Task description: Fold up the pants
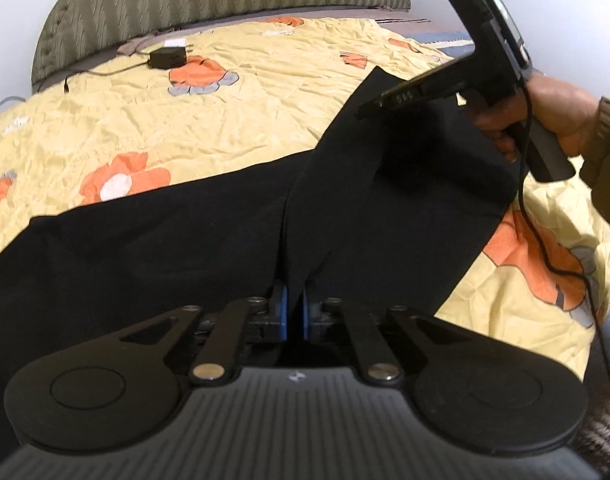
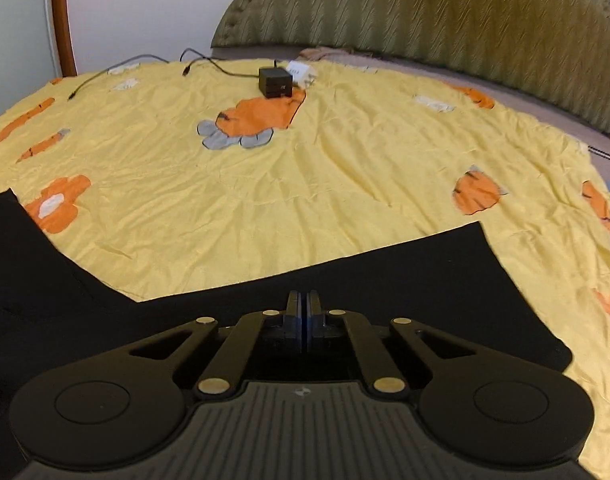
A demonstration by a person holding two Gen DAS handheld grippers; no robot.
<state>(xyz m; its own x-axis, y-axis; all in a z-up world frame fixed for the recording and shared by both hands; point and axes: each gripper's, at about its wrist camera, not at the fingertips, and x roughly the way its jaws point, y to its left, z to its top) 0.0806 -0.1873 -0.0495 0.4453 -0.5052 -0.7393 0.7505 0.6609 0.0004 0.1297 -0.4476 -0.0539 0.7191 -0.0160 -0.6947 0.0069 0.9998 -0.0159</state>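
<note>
Black pants (image 1: 185,248) lie across a yellow flowered bedspread (image 1: 233,120). My left gripper (image 1: 295,308) is shut on a raised fold of the pants that rises between its blue pads (image 1: 282,312). The right gripper's body (image 1: 501,60), held in a hand, hovers over the right part of the pants; its fingertips are hidden against the black cloth. In the right wrist view the pants (image 2: 385,280) lie flat below my right gripper (image 2: 304,308), whose jaws are pressed together; no cloth shows between them.
A black power adapter (image 2: 275,82) with a white plug and cables lies on the far side of the bed, also seen in the left wrist view (image 1: 167,58). A green padded headboard (image 2: 445,12) stands behind. The right gripper's cable (image 1: 545,248) hangs over the bedspread.
</note>
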